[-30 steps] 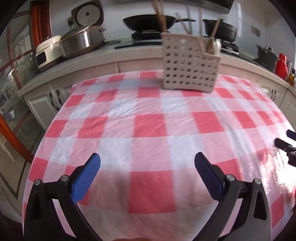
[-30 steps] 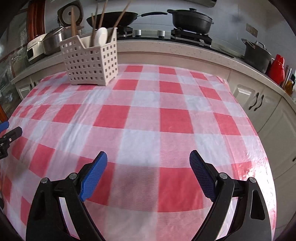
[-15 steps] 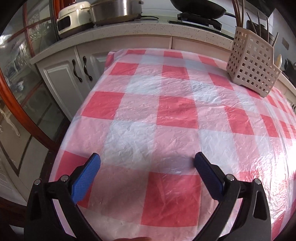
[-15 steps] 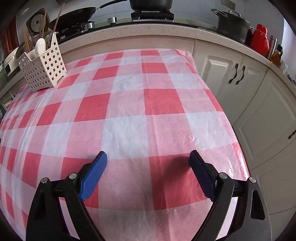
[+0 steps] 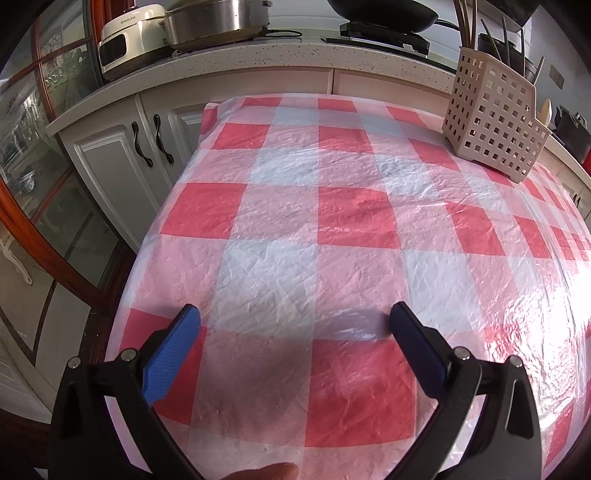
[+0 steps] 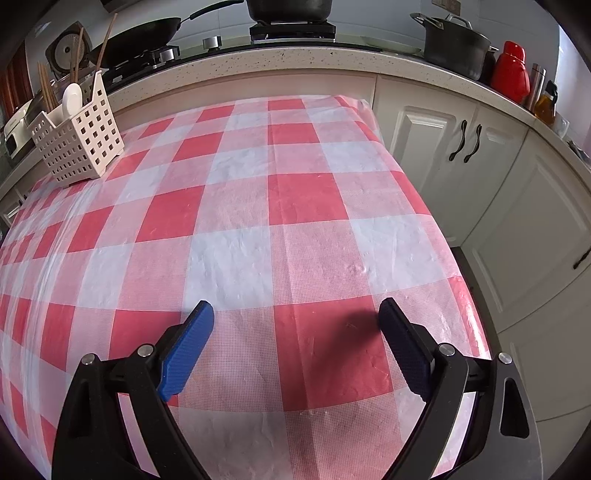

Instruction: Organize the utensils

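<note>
A beige perforated utensil caddy (image 5: 493,118) stands on the red-and-white checked tablecloth (image 5: 351,221) at the far right in the left wrist view, with chopsticks (image 5: 498,37) sticking up from it. In the right wrist view the caddy (image 6: 79,138) is at the far left and holds a white spoon (image 6: 71,98) and chopsticks (image 6: 103,44). My left gripper (image 5: 293,317) is open and empty over the near left part of the table. My right gripper (image 6: 295,314) is open and empty over the near right part. No loose utensils show on the cloth.
A counter runs behind the table with a rice cooker (image 5: 129,35), a steel pot (image 5: 218,18), a wok (image 6: 140,33) and a black pot (image 6: 456,46). White cabinets (image 6: 436,147) stand close to the table's right edge, a glass door (image 5: 33,166) to its left.
Both grippers have swung outward: the left view turned left, the right view turned right. The caddy slid toward each view's inner edge. Both stay open and empty.
</note>
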`<state>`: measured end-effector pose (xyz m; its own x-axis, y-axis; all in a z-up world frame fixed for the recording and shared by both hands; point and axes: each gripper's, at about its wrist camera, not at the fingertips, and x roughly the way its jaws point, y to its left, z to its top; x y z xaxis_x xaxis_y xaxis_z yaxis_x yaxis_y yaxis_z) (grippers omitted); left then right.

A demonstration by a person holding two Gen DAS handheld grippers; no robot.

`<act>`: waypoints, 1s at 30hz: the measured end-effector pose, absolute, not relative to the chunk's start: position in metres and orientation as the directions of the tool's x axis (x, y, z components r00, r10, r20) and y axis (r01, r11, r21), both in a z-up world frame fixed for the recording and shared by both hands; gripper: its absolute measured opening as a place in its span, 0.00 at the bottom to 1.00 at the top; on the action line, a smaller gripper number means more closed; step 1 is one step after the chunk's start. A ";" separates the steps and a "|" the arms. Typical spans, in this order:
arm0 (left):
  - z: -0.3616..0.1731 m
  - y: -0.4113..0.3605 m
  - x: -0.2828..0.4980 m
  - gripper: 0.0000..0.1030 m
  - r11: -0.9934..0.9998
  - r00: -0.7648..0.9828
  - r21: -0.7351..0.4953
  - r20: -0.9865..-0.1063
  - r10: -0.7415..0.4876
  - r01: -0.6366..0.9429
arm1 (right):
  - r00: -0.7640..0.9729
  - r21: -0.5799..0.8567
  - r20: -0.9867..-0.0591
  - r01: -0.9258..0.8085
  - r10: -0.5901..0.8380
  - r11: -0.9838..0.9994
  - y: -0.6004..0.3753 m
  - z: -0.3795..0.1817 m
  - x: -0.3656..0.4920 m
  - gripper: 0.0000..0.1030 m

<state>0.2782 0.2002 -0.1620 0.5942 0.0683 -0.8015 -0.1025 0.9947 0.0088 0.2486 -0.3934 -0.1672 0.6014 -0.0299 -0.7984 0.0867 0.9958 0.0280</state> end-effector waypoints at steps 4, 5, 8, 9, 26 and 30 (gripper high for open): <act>-0.162 0.201 0.278 0.97 0.995 0.594 0.009 -0.801 0.068 -0.102 | 0.601 0.028 -0.798 0.087 -0.030 0.996 -0.394 -0.167 0.249 0.83; -0.162 0.201 0.278 0.97 0.995 0.594 0.009 -0.801 0.068 -0.102 | 0.601 0.028 -0.798 0.087 -0.030 0.996 -0.394 -0.167 0.249 0.83; -0.162 0.201 0.279 0.97 0.995 0.595 0.009 -0.801 0.067 -0.101 | 0.601 0.028 -0.798 0.087 -0.030 0.996 -0.394 -0.167 0.249 0.83; -0.161 0.200 0.278 0.96 0.995 0.596 0.014 -0.800 0.073 -0.103 | 0.601 0.028 -0.799 0.087 -0.030 0.996 -0.394 -0.167 0.249 0.82; 0.012 0.021 0.151 0.96 0.996 0.943 0.084 -0.332 0.030 -0.002 | 0.918 0.010 -0.334 -0.221 0.212 0.975 -0.212 -0.004 0.152 0.82; 0.023 0.005 0.136 0.96 0.996 0.952 0.082 -0.305 -0.006 0.033 | 0.923 0.030 -0.301 -0.243 0.240 0.970 -0.212 0.008 0.140 0.82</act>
<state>0.1356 0.0054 0.0231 0.9525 -0.0062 -0.3046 0.0328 0.9961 0.0821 0.1398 -0.2122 0.0084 0.9228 0.2402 -0.3012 -0.2428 0.9696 0.0296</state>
